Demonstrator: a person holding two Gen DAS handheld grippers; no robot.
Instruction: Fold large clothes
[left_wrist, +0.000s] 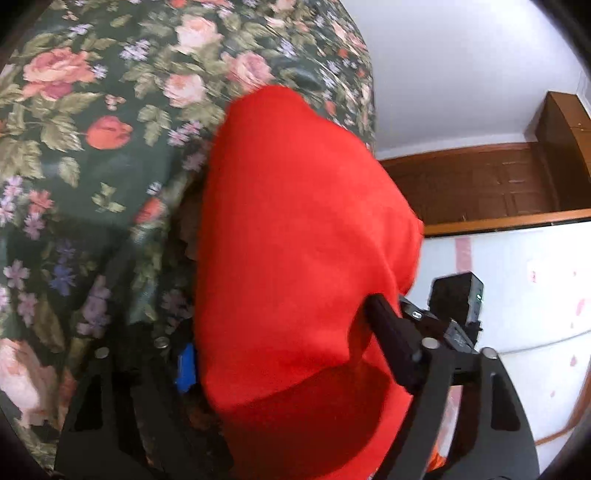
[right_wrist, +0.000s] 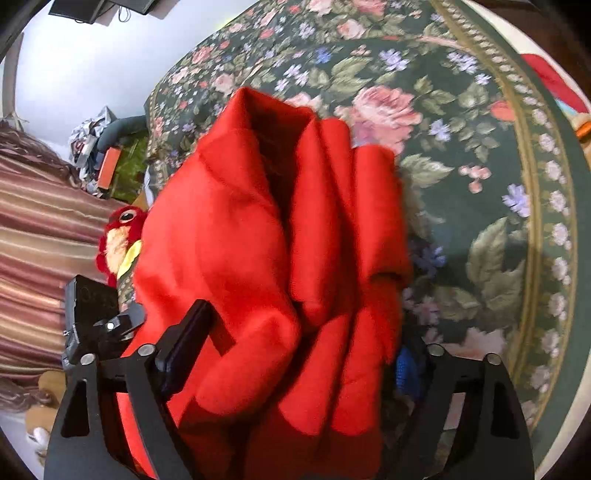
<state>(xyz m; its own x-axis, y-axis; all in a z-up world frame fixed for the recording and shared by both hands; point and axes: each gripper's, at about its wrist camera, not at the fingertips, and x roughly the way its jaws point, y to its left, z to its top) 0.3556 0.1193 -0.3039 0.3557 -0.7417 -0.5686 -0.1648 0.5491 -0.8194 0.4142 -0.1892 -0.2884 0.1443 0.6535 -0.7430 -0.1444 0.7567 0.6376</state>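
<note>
A large red garment (left_wrist: 303, 236) hangs bunched between the fingers of my left gripper (left_wrist: 280, 339), which is shut on it above the floral bedspread (left_wrist: 92, 129). In the right wrist view the same red garment (right_wrist: 266, 258) is gathered in thick folds between the fingers of my right gripper (right_wrist: 303, 343), which is shut on it. The cloth hides most of both pairs of fingertips. One black finger (left_wrist: 391, 339) shows at the right of the left view and one black finger (right_wrist: 184, 339) at the left of the right view.
The dark green floral bedspread (right_wrist: 461, 166) covers the bed under the garment. A wooden headboard or panel (left_wrist: 480, 184) and a white wall are to the right. A red plush toy (right_wrist: 118, 240), striped fabric (right_wrist: 37, 240) and clutter (right_wrist: 103, 155) lie at the left.
</note>
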